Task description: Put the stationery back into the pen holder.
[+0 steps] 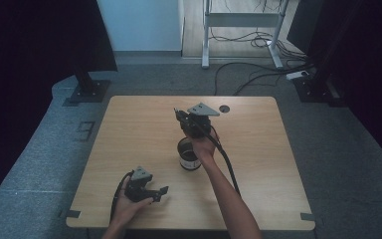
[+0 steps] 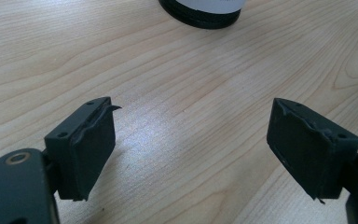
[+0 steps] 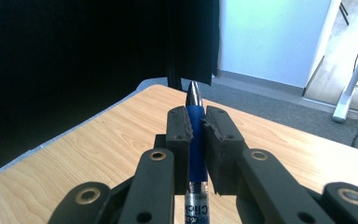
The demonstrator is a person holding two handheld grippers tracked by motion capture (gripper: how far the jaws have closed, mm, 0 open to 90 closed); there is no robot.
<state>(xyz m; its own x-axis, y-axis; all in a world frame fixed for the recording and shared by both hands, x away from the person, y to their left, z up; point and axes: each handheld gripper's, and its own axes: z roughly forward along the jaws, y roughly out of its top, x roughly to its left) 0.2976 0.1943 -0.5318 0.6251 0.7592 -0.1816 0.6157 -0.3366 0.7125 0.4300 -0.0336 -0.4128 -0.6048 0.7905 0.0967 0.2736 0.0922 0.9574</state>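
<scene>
A light wooden rectangular table (image 1: 144,149) stands on grey carpeted floor (image 1: 338,144). Beyond the table hang dark curtains (image 1: 40,40), with a pale wall (image 1: 139,25) and tangled black cables (image 1: 258,69) between them.

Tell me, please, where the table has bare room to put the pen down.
Most of the table is bare: the whole right side beyond the right gripper, the far left part, and the patch between the left gripper's open jaws. It is crowded only at the middle, around the black cup. The pen is clamped in the right gripper.
</scene>
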